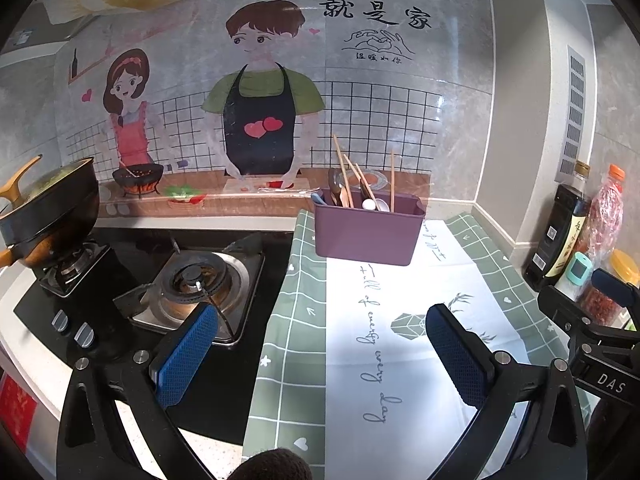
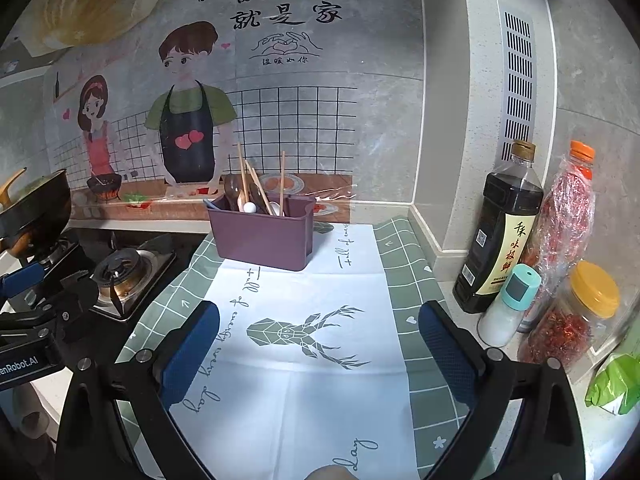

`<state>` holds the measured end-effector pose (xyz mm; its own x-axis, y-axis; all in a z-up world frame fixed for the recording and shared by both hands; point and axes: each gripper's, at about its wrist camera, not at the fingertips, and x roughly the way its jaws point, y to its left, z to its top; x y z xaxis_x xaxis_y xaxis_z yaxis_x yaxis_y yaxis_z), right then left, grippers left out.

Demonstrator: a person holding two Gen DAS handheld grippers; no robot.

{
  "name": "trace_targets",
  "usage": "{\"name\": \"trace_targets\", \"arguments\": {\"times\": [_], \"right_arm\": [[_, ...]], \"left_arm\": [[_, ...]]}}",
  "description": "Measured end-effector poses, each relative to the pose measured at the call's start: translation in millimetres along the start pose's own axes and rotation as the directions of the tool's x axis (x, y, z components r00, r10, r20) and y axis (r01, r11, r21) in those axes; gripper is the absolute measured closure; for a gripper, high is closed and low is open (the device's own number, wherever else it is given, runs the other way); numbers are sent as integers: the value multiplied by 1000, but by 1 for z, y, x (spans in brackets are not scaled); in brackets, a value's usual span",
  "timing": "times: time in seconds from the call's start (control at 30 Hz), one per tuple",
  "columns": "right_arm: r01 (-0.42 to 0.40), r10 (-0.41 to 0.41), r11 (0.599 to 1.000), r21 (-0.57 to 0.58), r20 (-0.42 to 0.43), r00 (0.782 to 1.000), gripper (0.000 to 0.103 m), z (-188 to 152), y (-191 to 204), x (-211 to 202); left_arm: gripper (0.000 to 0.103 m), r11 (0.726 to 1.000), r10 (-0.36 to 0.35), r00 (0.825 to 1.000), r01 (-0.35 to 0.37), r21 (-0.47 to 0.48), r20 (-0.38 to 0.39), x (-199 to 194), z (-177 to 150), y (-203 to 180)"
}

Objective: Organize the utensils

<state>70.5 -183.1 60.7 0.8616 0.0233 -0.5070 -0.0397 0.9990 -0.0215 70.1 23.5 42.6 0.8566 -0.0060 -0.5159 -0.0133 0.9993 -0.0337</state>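
Left gripper [image 1: 320,354]: fingers spread wide, nothing between them, held above the near part of the cloth [image 1: 400,320] where it meets the stove [image 1: 160,264]. Right gripper [image 2: 318,350]: fingers likewise spread wide and empty, held above the deer print at the middle of the cloth. Each tool shows at the edge of the other's view, the two side by side and apart. Bin [image 1: 368,230]: purple, upright, on the far end of the cloth, well ahead of both tools, slightly right of the left tool's axis and slightly left of the right tool's axis. Contents: chopsticks [image 1: 347,178] standing tilted, with one stick [image 1: 392,180] nearly upright at the right side; dark wooden spoons [image 2: 232,194] and white spoons [image 1: 374,204] among them; exact count cannot be told. No utensil lies on the cloth in either view. Left of the left tool: burner [image 1: 198,278] ahead and near, pot [image 1: 48,204] on the far burner. Right of the right tool, against the wall: dark sauce bottle [image 2: 502,232], small shaker with teal cap [image 2: 510,306], bottle with orange cap [image 2: 568,208], jar with yellow lid [image 2: 576,316], green packet [image 2: 616,384].
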Motion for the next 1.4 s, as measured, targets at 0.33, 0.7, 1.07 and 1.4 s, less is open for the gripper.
{"name": "trace_targets", "arguments": {"times": [0.33,0.7,1.07,1.4], "right_arm": [[4,-4,1000,9,1,1000,3,2,-3,3],[3,-3,1000,11,-2,1000,3,2,-2,6],[7,-7,1000,11,-4,1000,3,1,-1,8],[15,-15,1000,19,-1,1000,3,0,-1,4]], "left_arm": [[0,1000,0,1000,0,2,-2,5,3,1],[0,1000,0,1000,0,5,-3,7,6,3],[0,1000,-2,1000,2,8,-6,9,5,6],[0,1000,-2,1000,2,19,-1,8,3,7]]}}
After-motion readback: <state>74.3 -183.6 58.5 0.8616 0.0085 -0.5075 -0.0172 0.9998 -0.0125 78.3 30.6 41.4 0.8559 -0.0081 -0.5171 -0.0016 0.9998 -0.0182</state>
